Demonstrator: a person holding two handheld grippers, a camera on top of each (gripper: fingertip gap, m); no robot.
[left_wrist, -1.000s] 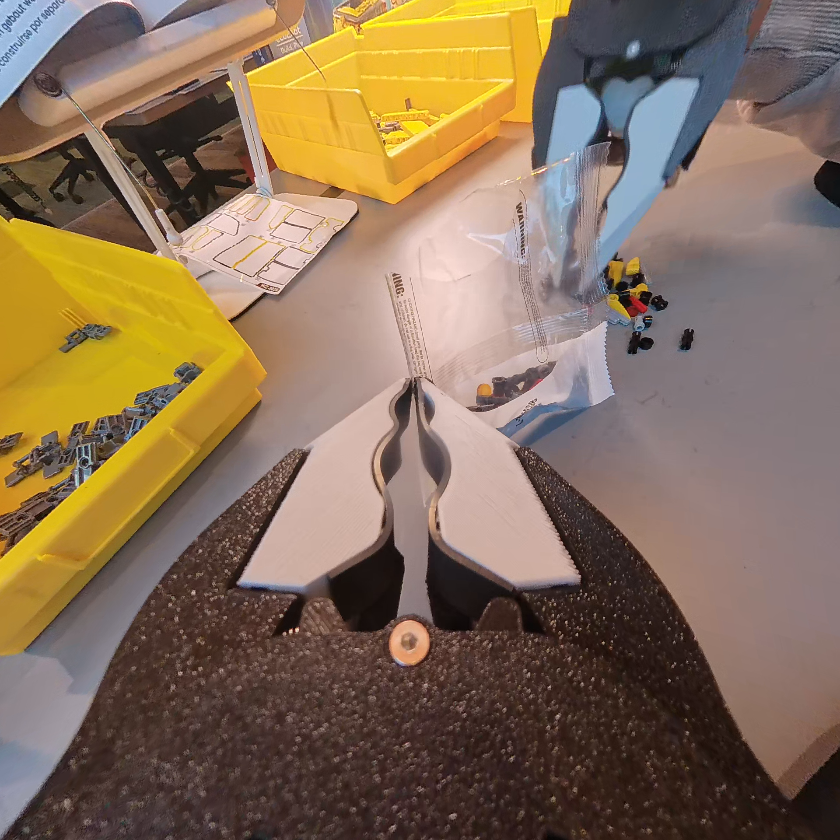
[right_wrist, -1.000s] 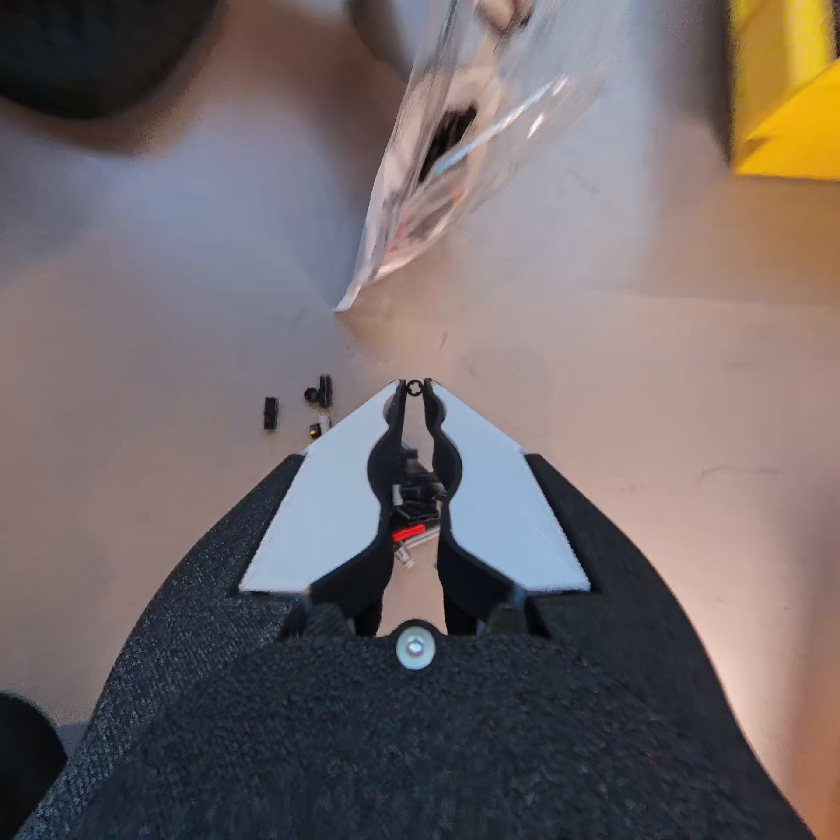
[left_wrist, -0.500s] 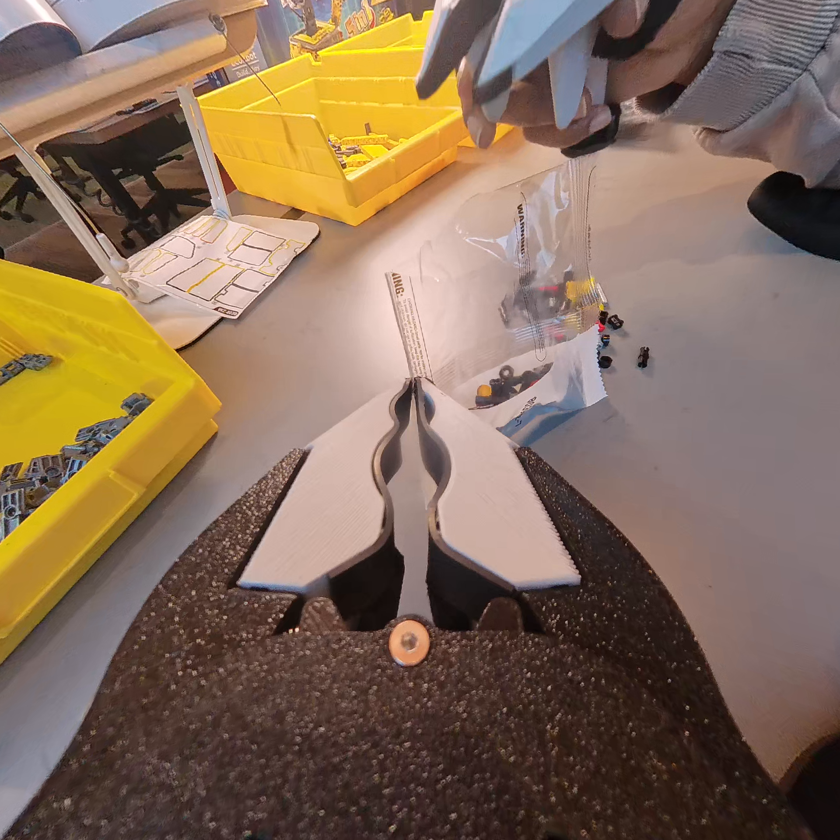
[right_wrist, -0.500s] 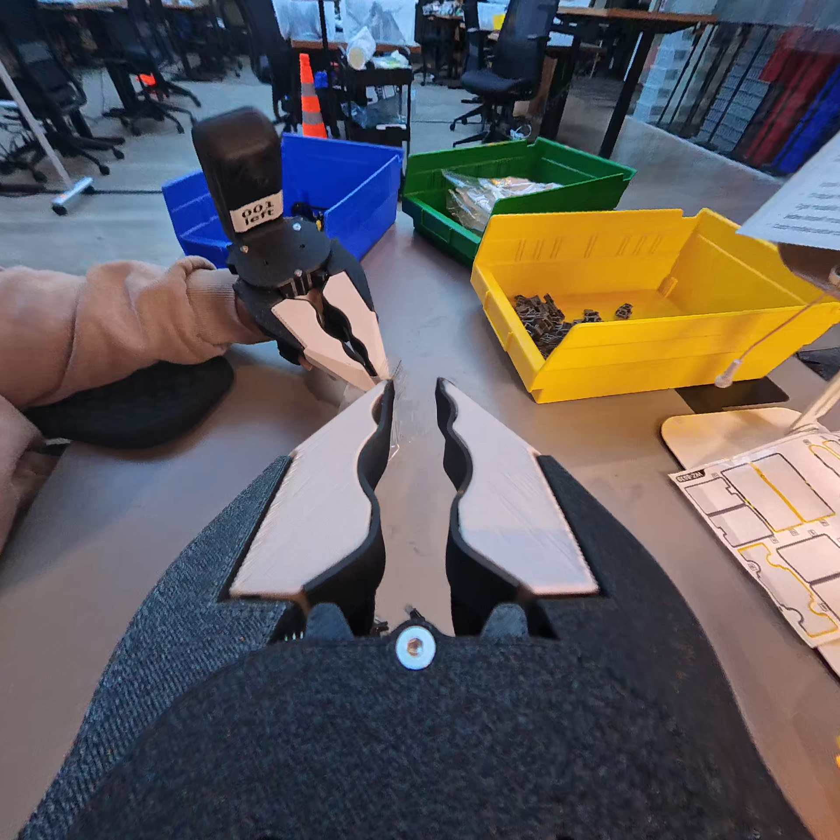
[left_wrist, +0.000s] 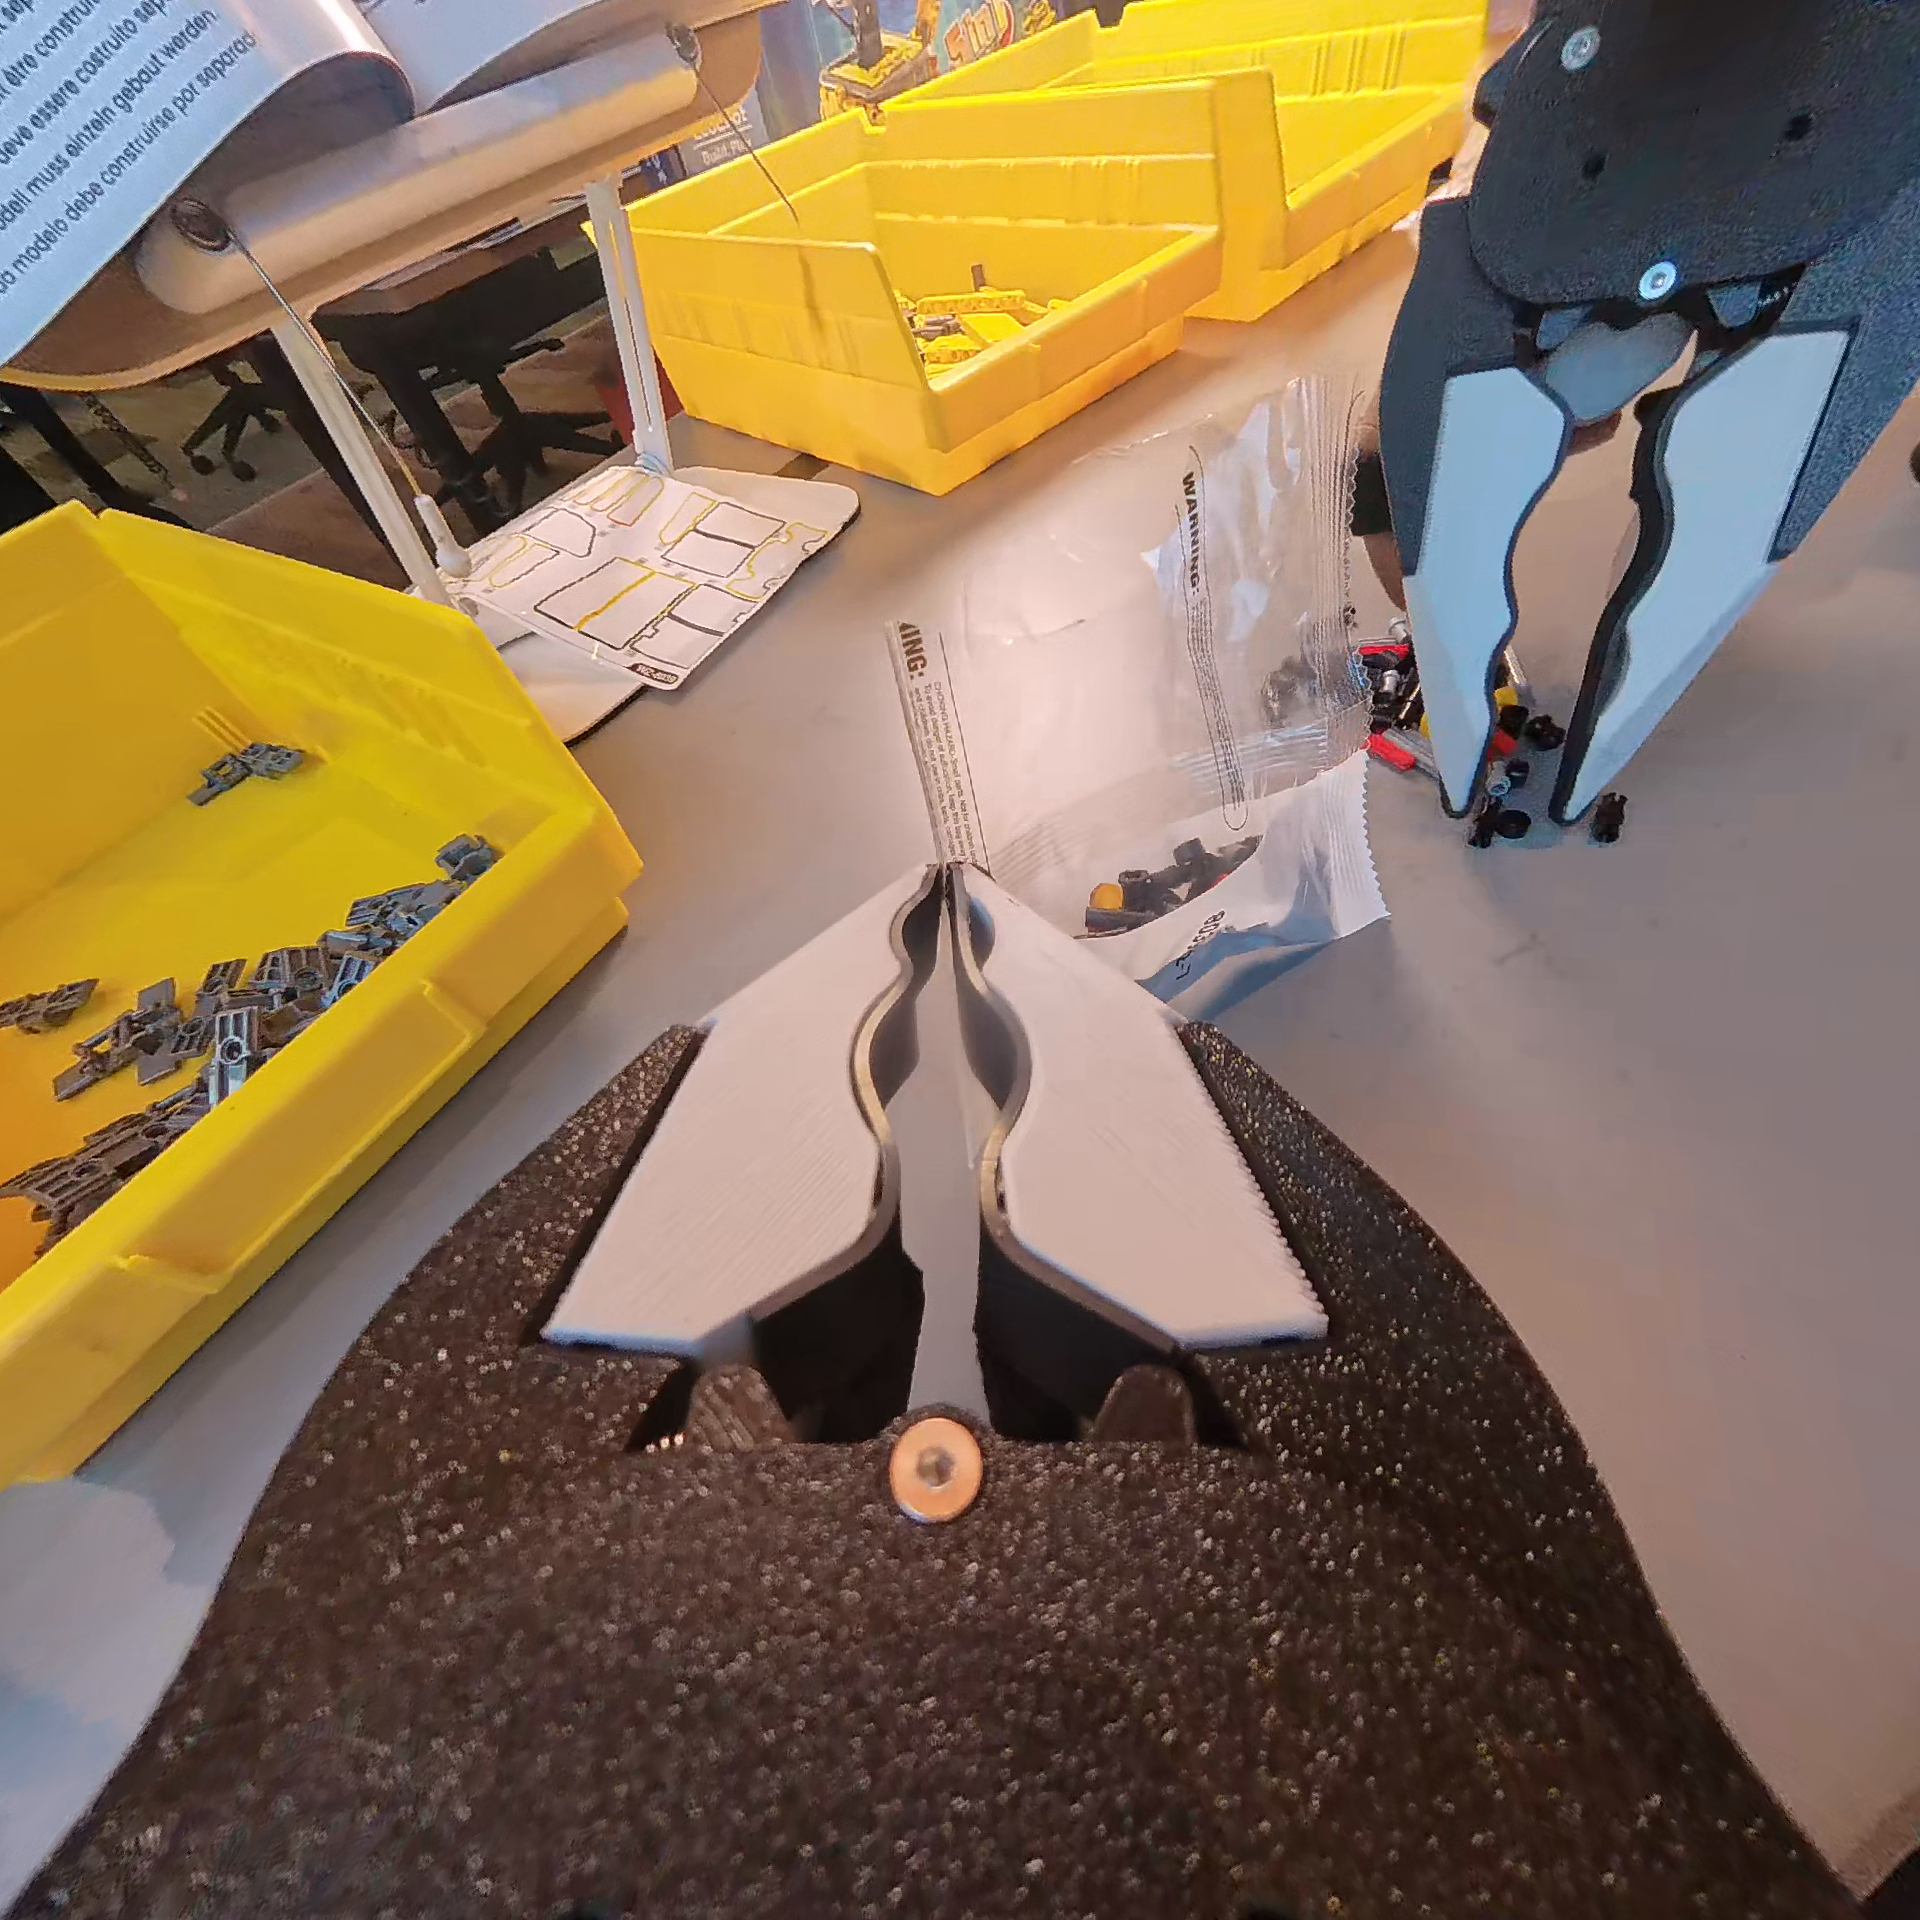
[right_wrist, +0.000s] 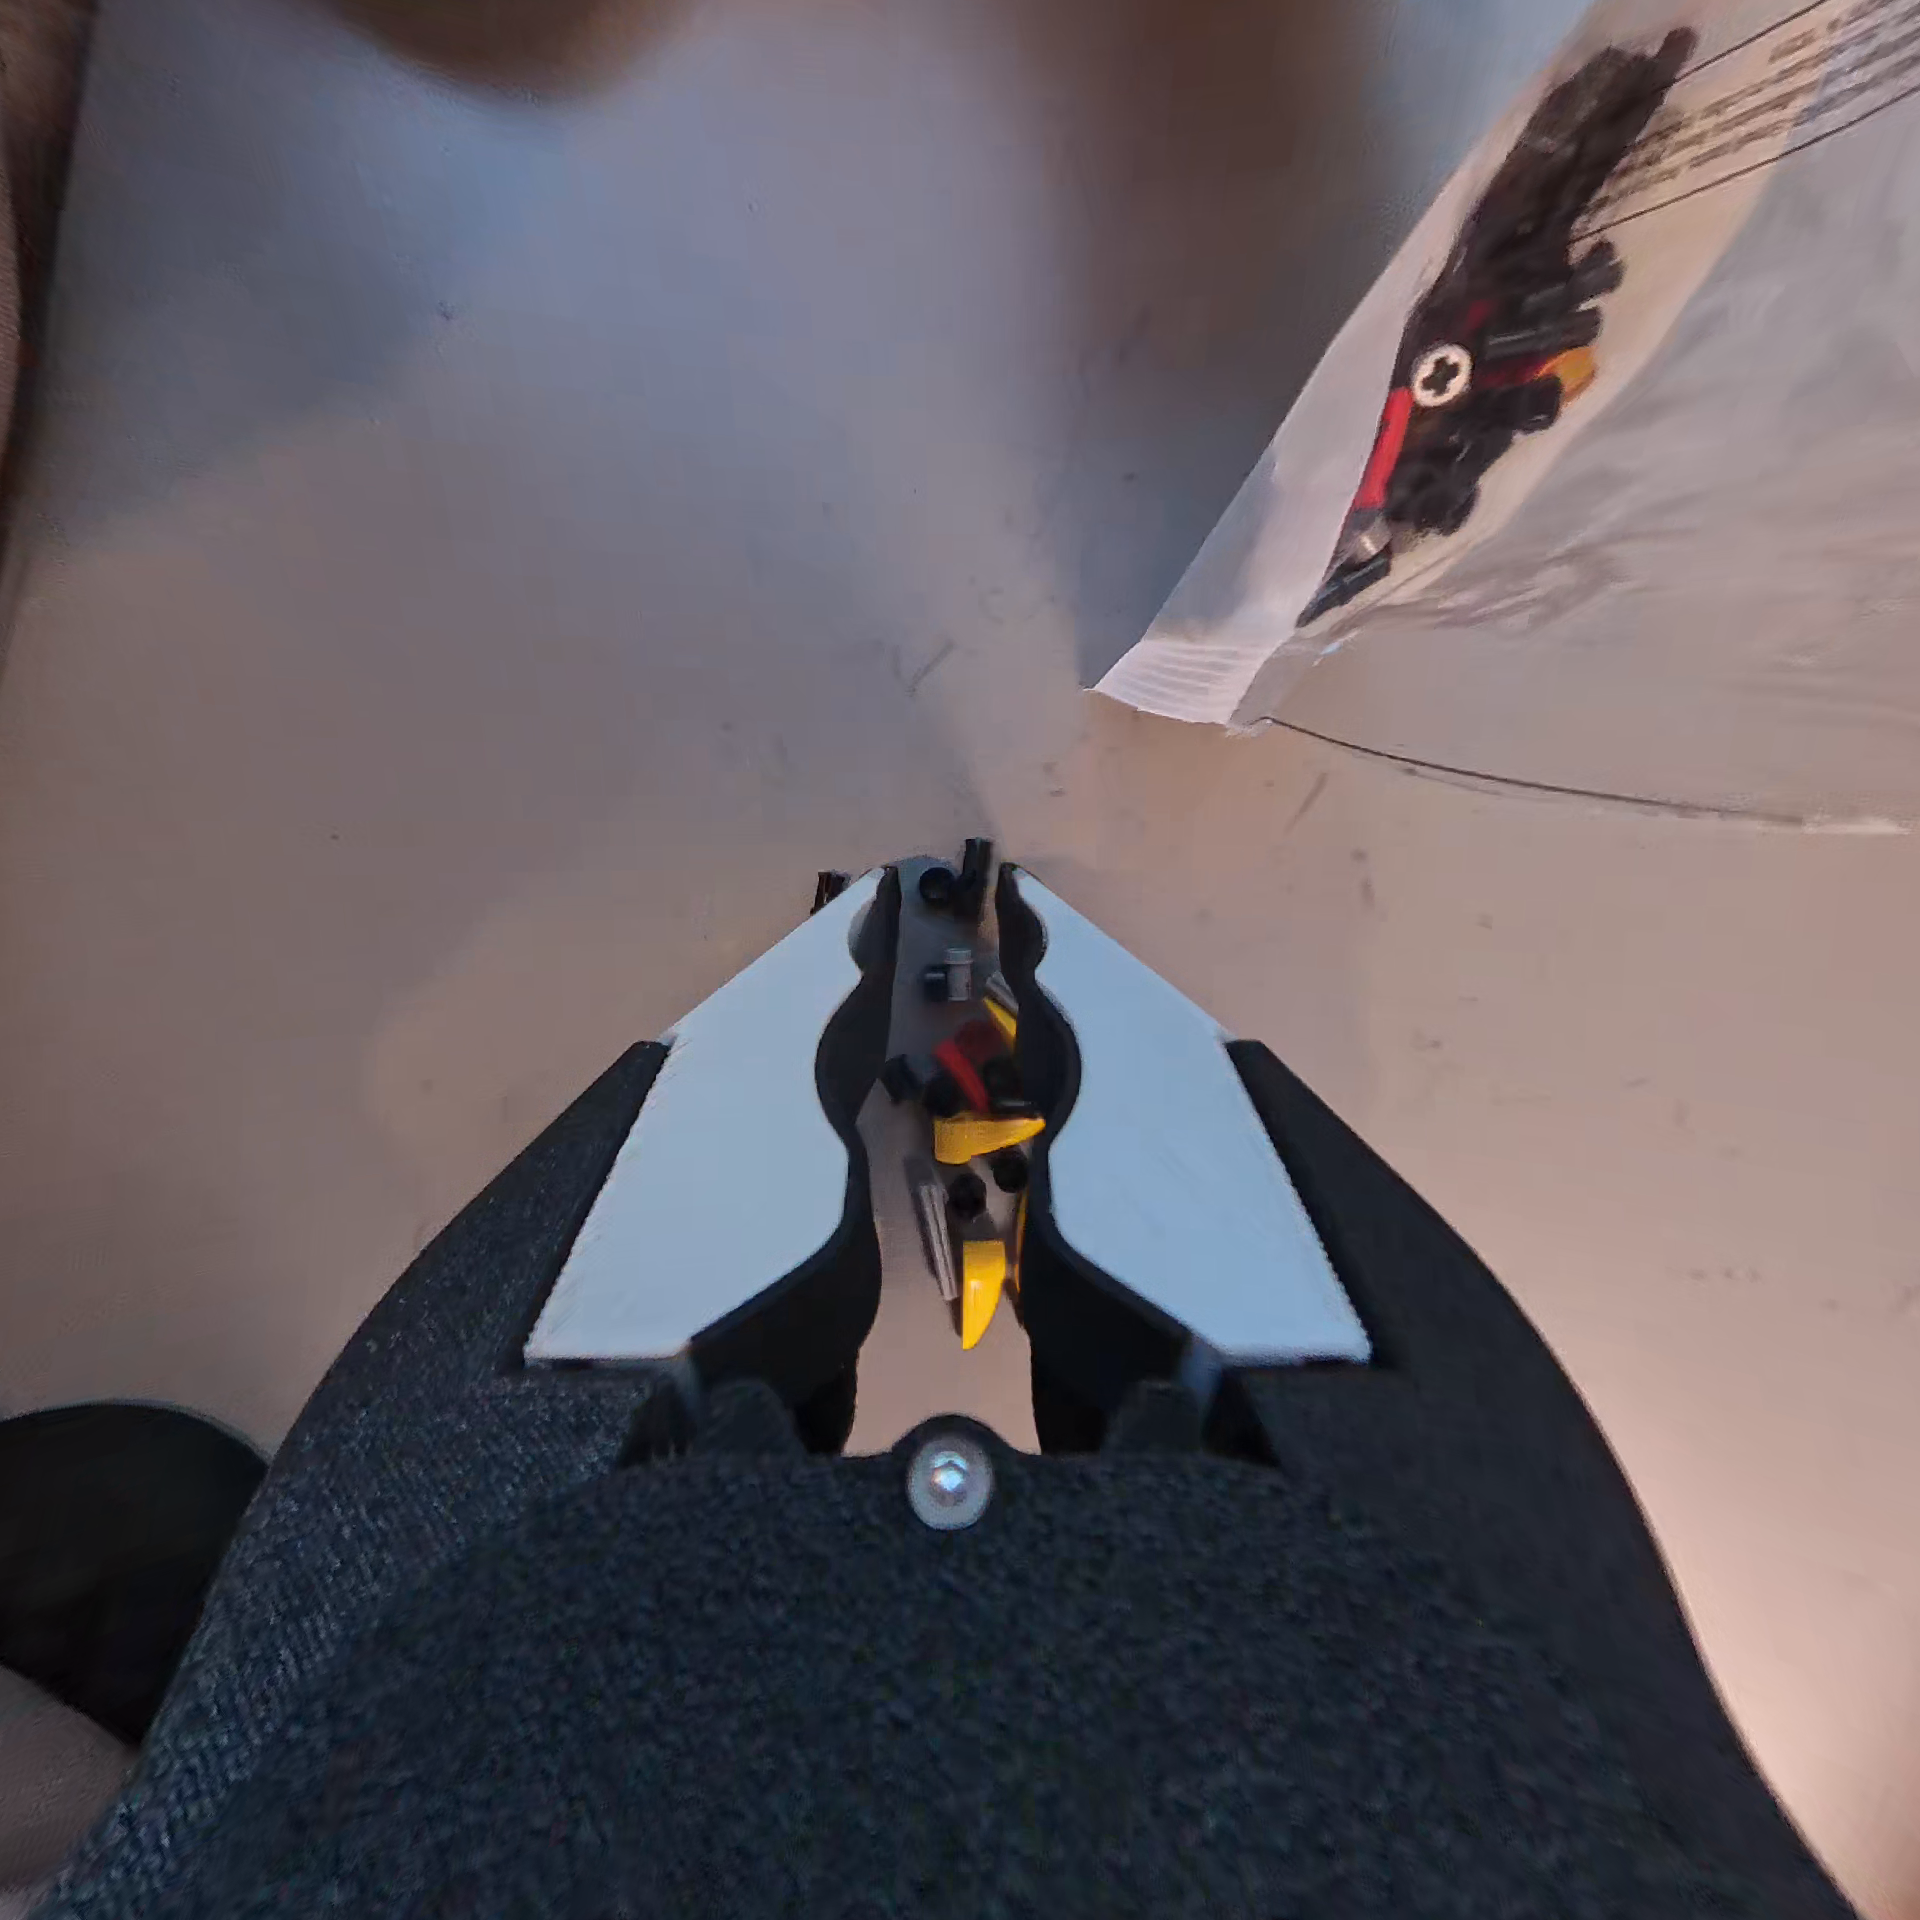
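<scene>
Half a second back, raised level over the desk and facing the bins; now tipped down with the right claw (left_wrist: 1519, 805) planted at the loose pile of small black, red and yellow plastic building pieces (right_wrist: 971, 1122) on the grey desk (left_wrist: 1558, 1143). Spread narrowly, tips touching or just above the surface, straddling pieces without pinching any. Left claw (left_wrist: 948, 883) pressed together on the printed edge strip of the clear plastic bag (left_wrist: 1226, 665), holding it upright just beside that pile, more pieces lying in its lower corner. Yellow plastic bin with grey connector pieces (left_wrist: 260, 790) at the left edge of the desk; a further yellow bin (left_wrist: 935, 270) and a flat sticker sheet (left_wrist: 665, 571) toward the back.

Likely trouble: closing here could squirt small round pieces sideways across the smooth desk, or catch several at once. Thin film could slip from the left claw, spilling the rest.
</scene>
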